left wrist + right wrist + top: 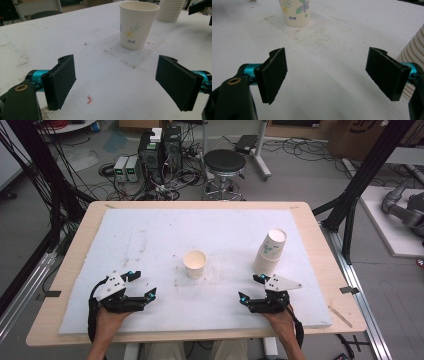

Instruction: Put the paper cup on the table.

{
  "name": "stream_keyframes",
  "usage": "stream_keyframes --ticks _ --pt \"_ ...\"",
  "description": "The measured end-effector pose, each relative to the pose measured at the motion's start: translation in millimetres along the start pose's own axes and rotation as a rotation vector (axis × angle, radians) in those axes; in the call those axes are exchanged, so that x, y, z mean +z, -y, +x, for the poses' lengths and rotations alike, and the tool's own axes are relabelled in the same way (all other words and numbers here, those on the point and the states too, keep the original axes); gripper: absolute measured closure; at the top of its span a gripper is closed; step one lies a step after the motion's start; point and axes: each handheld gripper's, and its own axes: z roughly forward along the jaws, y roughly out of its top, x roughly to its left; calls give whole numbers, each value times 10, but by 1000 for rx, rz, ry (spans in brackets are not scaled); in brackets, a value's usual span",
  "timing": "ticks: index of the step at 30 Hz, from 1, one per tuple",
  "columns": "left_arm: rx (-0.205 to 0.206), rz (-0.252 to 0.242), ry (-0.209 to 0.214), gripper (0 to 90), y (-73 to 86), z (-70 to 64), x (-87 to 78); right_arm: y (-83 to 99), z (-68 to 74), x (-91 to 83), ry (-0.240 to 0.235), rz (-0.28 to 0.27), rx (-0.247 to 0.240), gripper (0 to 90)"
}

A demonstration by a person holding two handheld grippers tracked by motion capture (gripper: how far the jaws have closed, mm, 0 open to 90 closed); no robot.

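Both tools wide, holding nothing.
Cup stands ahead of left tool; stack just beyond right tool.

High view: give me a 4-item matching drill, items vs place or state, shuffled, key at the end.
Items
1. single paper cup
2. stack of paper cups
3. left gripper
4. black stool

Places or states
A. on the floor beyond the table's far edge
B. upright alone near the middle of the white mat
C. leaning, just ahead of the right gripper
D. open, empty, low over the mat's near left part

Pairs: 1-B, 2-C, 3-D, 4-A
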Motion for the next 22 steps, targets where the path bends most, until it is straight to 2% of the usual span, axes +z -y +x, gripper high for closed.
stream_keyframes --ticks 4,13,22 --pt "-10 -2 0 163 2 5 -1 -1 -2 3 1 1 -4 181" --pt "-6 -4 -2 164 4 0 -2 -4 7 9 5 11 -7 180" --pt "-22 6 -5 164 0 13 7 1 10 2 10 -3 -16 181"
